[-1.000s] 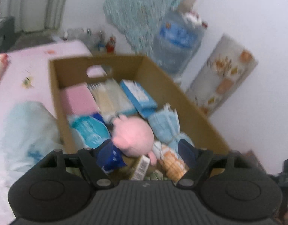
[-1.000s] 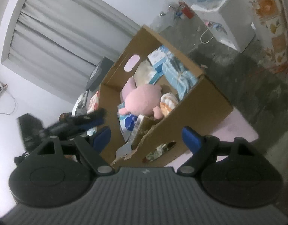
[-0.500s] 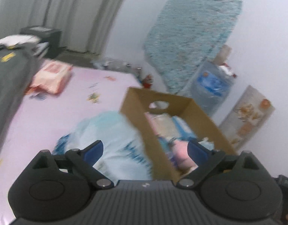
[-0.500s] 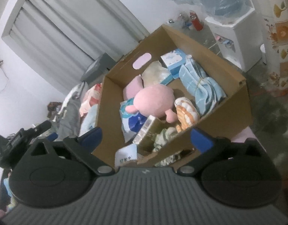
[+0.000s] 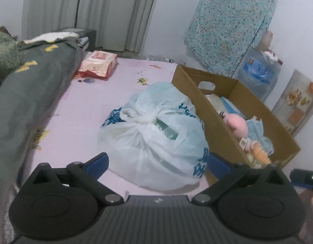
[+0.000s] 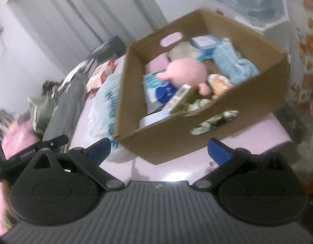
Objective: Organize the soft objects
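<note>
Left wrist view shows you have swung from the cardboard box [image 5: 227,109] to the tied plastic bag [image 5: 156,138] beside it on the bed [image 5: 75,122], left gripper [image 5: 156,162] opening empty, right gripper [image 6: 159,150] wide and empty.

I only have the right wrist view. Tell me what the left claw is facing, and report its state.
Observer: The left claw faces a knotted white plastic bag lying on the pink bedsheet; its jaws are opening, nothing pressed between them.
Operator: Report where the bag lies relative to the box.
Observer: It lies right beside the cardboard box, against its long side wall.
Operator: List what else is on that sheet.
Observer: A red-and-white packet lies farther back, near the grey curtain.
</note>
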